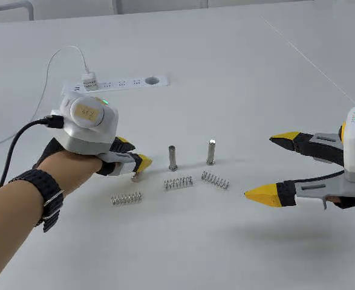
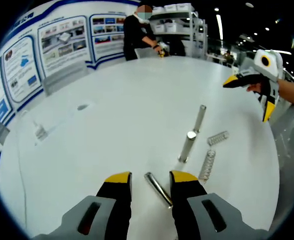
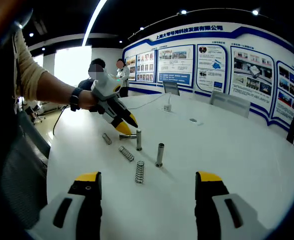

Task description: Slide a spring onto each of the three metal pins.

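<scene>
- Three springs (image 1: 178, 182) lie in a loose row on the surface (image 1: 225, 78), and none is on a pin yet. A middle pin (image 1: 173, 158) and a right pin (image 1: 211, 151) stand upright just behind them.
- One more, the fallen pin (image 2: 158, 189), lies flat and slanted between the jaws of the left gripper (image 2: 151, 175), with its near end against one jaw.
- The left jaws are spread wider than that pin and, as far as can be seen, are not clamping it.
- The right gripper (image 1: 259, 166) hovers well apart from the springs, jaws spread wide and holding nothing.
- The step in hand is probably taking hold of the fallen pin. Turn the left jaws square to its shaft first, because squeezing a slanted round pin may send it skidding out.
- Pinch close to one end, so most of the shaft stays free for a spring.
- The right jaws should then take a spring lightly across its coils, since a hard squeeze may bend it or close the hole.
- Work gently, because the standing pins are near and a knock would likely topple them.
</scene>
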Tool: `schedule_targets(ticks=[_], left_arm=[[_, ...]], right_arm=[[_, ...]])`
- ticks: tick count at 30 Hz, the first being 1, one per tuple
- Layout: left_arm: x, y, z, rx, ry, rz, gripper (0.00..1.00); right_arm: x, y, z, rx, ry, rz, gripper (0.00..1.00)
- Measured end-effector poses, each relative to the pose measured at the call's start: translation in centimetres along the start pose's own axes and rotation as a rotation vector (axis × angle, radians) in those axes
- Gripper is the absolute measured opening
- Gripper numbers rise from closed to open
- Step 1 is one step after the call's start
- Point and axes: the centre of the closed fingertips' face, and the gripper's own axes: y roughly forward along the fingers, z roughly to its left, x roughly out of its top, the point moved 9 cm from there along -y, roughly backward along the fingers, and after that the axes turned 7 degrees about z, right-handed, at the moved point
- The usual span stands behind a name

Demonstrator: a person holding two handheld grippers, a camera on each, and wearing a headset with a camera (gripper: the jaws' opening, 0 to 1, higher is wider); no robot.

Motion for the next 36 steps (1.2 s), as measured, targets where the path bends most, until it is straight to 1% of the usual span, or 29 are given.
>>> schedule_targets(ticks=[3,9,14,20,22,24,26,31,36], left_arm=[[-0.1,0.2,0.0,0.007,-0.002,0.022,0.27],[-0.1,0.4,0.2,0.021,-0.015,0.044,0.23],[0.0,0.6,0.1,0.026,-0.023,0.067,0.20],[0.2,0.9,0.0,0.026,-0.048,0.085,0.17],[0.2,1.0,-0.1,0.033,-0.049,0.094,0.17],[0.2,1.1,-0.2,0.025,-0.055,0.101,0.15],[0.1,1.2,-0.2,0.029,-0.057,0.112,0.15],[0.1,1.3,-0.1,0.035,-0.071,0.124,0.13],[0.1,1.4,-0.1,0.042,-0.072,0.138,0.12]], right_arm=[[0.0,0.0,0.0,-0.001,0.001,0.000,0.77],[0.0,0.1,0.0,0.001,0.000,0.004,0.77],[0.0,0.1,0.0,0.001,0.000,0.004,0.77],[-0.1,0.1,0.0,-0.001,0.002,0.009,0.77],[-0.1,0.1,-0.1,-0.001,0.003,0.010,0.77],[-0.1,0.1,-0.1,-0.002,0.005,0.009,0.77],[-0.1,0.1,-0.1,-0.004,0.005,0.008,0.77],[-0.2,0.0,-0.1,-0.002,0.006,0.011,0.77],[-0.3,0.0,-0.2,-0.004,0.008,0.010,0.77]])
